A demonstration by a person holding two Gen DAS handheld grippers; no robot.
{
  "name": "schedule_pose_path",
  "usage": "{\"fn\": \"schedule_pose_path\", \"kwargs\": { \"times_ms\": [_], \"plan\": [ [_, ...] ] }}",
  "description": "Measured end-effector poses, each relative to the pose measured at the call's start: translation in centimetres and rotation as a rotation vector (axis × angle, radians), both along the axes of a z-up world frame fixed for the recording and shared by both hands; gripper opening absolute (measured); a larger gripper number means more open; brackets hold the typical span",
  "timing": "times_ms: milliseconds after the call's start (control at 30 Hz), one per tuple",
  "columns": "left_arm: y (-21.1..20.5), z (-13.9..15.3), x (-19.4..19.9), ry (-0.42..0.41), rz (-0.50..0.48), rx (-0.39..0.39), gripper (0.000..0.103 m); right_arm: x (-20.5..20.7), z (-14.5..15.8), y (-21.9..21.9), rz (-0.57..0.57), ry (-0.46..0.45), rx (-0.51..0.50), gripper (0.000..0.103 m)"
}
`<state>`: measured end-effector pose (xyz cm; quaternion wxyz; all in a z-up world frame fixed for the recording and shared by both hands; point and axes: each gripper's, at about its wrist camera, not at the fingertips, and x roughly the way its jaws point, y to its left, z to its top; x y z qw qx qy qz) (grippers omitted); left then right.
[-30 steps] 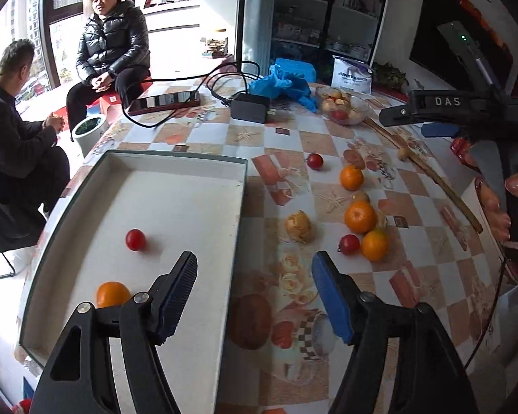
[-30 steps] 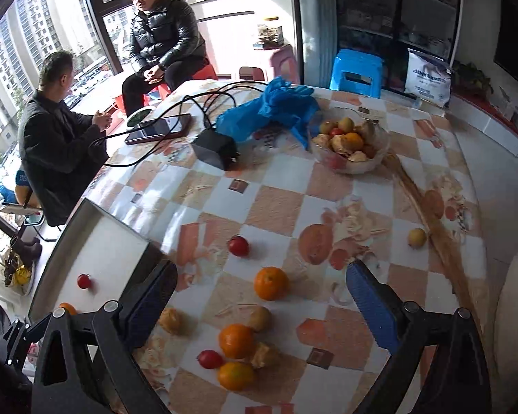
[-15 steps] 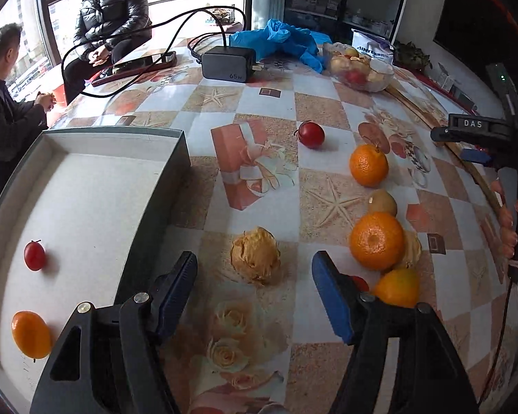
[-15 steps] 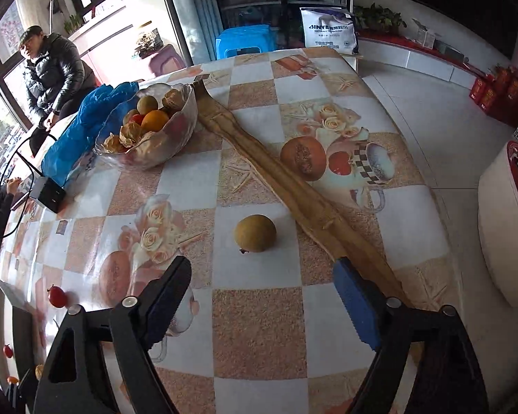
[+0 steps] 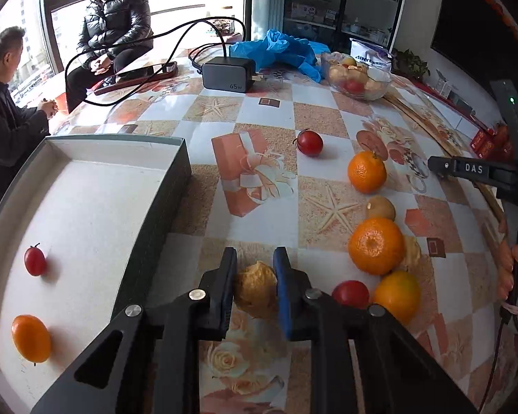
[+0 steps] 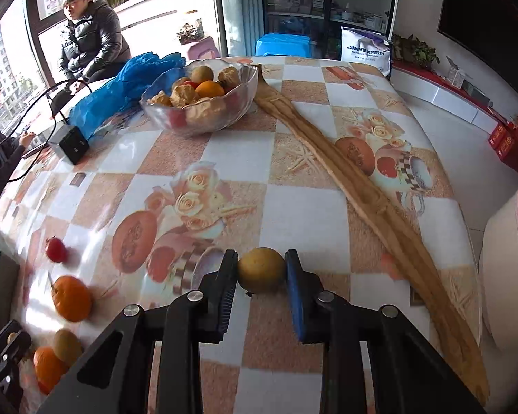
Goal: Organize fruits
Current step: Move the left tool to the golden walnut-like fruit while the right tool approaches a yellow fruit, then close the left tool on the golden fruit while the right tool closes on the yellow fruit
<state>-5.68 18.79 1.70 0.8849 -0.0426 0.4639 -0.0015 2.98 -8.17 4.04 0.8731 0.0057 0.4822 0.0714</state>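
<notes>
Now, L gripper at bottom centre of the left view is clamped on a wrinkled yellow fruit on the table. R gripper, bottom centre of the right view, pinches a round brown fruit. Right of the L one: tomato, two oranges. Tray at left w/ a small tomato & mandarin. Farther back, upper centre: charger, glass bowl of fruit.
</notes>
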Motion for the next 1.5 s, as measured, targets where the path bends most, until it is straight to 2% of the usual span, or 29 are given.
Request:
{"fn": "schedule_pose_path", "kwargs": {
  "times_ms": [133, 233, 300, 400, 500, 633, 767, 933, 1333, 1500],
  "plan": [
    [0.3, -0.1, -3.1, -0.018, 0.003, -0.040, 0.024, -6.1, 0.1, -1.0, 0.006, 0.003, 0.062, 0.029],
    [-0.3, -0.1, -4.9, -0.045, -0.011, 0.014, 0.026, -10.7, -0.2, -1.7, -0.027, -0.009, 0.087, 0.029],
    [-0.5, -0.3, -5.5, -0.058, -0.015, 0.025, 0.034, -13.2, -0.3, -2.0, -0.050, -0.038, 0.090, 0.029],
    [-1.3, -0.5, -5.5, -0.065, -0.017, 0.066, 0.037, -15.1, -0.4, -2.1, -0.073, -0.071, 0.105, 0.029],
    [-1.9, -0.6, -5.3, -0.065, -0.014, 0.098, 0.037, -15.3, -0.4, -1.5, -0.069, -0.087, 0.074, 0.029],
    [-2.1, -0.7, -5.7, -0.054, 0.012, 0.100, 0.037, -15.4, -0.5, -0.8, -0.063, -0.093, 0.019, 0.029],
    [-2.8, -0.9, -6.3, -0.082, 0.048, 0.131, 0.037, -15.6, -0.8, -0.2, -0.052, -0.098, -0.033, 0.029],
    [-2.7, -0.9, -6.3, -0.070, 0.070, 0.110, 0.036, -16.2, -0.9, 0.2, -0.066, -0.098, -0.061, 0.029],
    [-2.2, -0.9, -6.8, -0.095, 0.065, 0.073, 0.036, -16.7, -0.9, 0.5, -0.107, -0.095, -0.071, 0.030],
    [-2.4, -0.9, -6.9, -0.093, 0.064, 0.097, 0.036, -17.0, -0.8, 0.4, -0.128, -0.095, -0.057, 0.030]
  ]
}}
